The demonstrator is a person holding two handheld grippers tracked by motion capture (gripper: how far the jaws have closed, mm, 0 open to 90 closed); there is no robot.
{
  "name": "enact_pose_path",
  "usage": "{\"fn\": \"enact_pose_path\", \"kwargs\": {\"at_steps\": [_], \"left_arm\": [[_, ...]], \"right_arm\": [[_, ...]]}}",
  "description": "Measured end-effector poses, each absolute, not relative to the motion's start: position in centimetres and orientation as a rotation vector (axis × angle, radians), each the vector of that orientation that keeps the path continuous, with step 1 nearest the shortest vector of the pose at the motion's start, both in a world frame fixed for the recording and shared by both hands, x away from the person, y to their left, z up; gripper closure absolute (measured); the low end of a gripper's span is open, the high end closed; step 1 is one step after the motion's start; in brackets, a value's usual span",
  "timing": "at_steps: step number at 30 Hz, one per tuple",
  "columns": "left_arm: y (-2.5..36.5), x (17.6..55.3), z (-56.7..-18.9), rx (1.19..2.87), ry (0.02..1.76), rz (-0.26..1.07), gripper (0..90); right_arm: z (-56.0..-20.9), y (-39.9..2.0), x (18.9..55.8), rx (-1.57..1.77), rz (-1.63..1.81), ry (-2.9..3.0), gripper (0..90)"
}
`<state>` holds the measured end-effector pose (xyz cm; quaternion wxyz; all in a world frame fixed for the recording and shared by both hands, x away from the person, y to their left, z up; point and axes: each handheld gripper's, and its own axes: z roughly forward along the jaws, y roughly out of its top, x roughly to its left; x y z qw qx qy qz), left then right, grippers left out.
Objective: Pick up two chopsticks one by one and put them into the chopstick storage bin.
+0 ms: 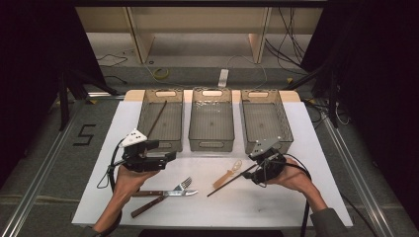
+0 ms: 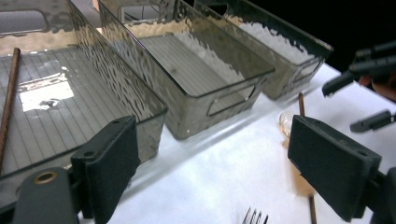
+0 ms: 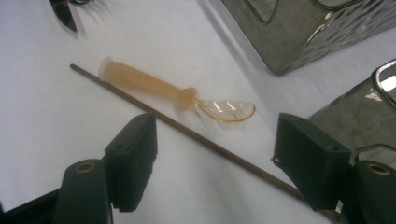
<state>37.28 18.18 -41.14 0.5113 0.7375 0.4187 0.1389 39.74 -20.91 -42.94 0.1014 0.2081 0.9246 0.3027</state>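
My right gripper (image 1: 251, 174) (image 3: 217, 140) is open, low over the white table, with a thin brown chopstick (image 1: 230, 181) (image 3: 116, 91) lying on the sheet between its jaws; the pads do not press on it. Just beyond lies a translucent orange spoon (image 1: 228, 173) (image 3: 149, 84). Open and holding nothing, my left gripper (image 1: 170, 157) (image 2: 212, 140) hovers at the front of the left bin (image 1: 160, 121) (image 2: 140, 100). A second chopstick (image 1: 157, 118) (image 2: 8, 100) lies in that bin.
A middle bin (image 1: 211, 121) (image 2: 219, 88) and a right bin (image 1: 266, 121) (image 2: 299, 70) stand behind. A fork (image 1: 184, 183) (image 2: 254, 217) and a knife (image 1: 168, 193) lie near the table's front, left of centre. The white sheet (image 1: 257, 207) covers the tabletop.
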Motion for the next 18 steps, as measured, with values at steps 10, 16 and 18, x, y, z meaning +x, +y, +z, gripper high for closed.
{"fn": "enact_pose_path", "kwargs": {"at_steps": [10, 16, 18], "left_arm": [[17.8, 36.4, -41.6, 1.801, 0.976, 0.369, 15.1], [17.8, 35.8, -41.6, 1.803, 0.954, 0.363, 14.6], [17.8, 35.8, -41.8, 1.799, 0.954, 0.356, 14.6]], "right_arm": [[-43.5, -20.3, 41.0, 0.541, 0.741, 2.839, 33.1], [-44.0, -19.9, 41.4, 0.521, 0.635, 2.878, 36.2], [-44.4, -19.9, 41.7, 0.530, 0.609, 2.877, 36.8]]}}
